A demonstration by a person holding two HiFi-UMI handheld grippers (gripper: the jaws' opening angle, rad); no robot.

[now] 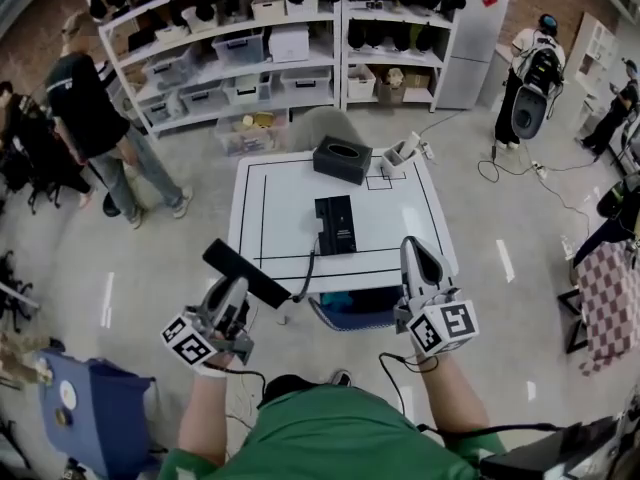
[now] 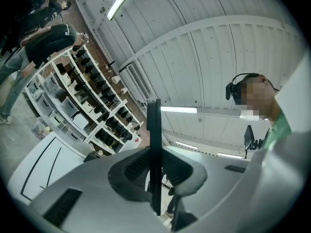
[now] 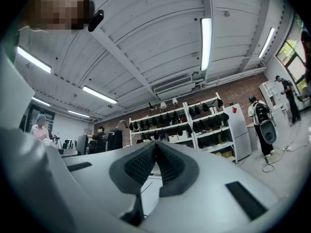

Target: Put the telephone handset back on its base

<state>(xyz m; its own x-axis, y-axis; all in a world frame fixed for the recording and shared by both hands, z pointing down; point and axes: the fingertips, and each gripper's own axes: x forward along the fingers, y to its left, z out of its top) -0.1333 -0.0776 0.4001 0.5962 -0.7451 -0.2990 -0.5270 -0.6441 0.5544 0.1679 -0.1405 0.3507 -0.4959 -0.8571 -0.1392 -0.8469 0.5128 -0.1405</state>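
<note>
The black telephone base [image 1: 335,224] lies in the middle of the white table [image 1: 275,183]. My left gripper [image 1: 236,290] is shut on the black handset [image 1: 247,273], held off the table's near-left corner and slanting from upper left to lower right. A dark cord [image 1: 309,267] runs from the handset up to the base. In the left gripper view the handset [image 2: 154,144] shows edge-on as a thin dark bar between the pads [image 2: 133,169], pointing at the ceiling. My right gripper [image 1: 416,252] hovers at the near-right table edge, shut and empty, its pads [image 3: 141,164] meeting.
A black tissue box [image 1: 342,159] and a white holder [image 1: 400,153] stand at the table's far side. A blue-seated chair [image 1: 350,310] is tucked under the near edge. People [image 1: 95,118] stand on the left and right, before shelving [image 1: 270,48].
</note>
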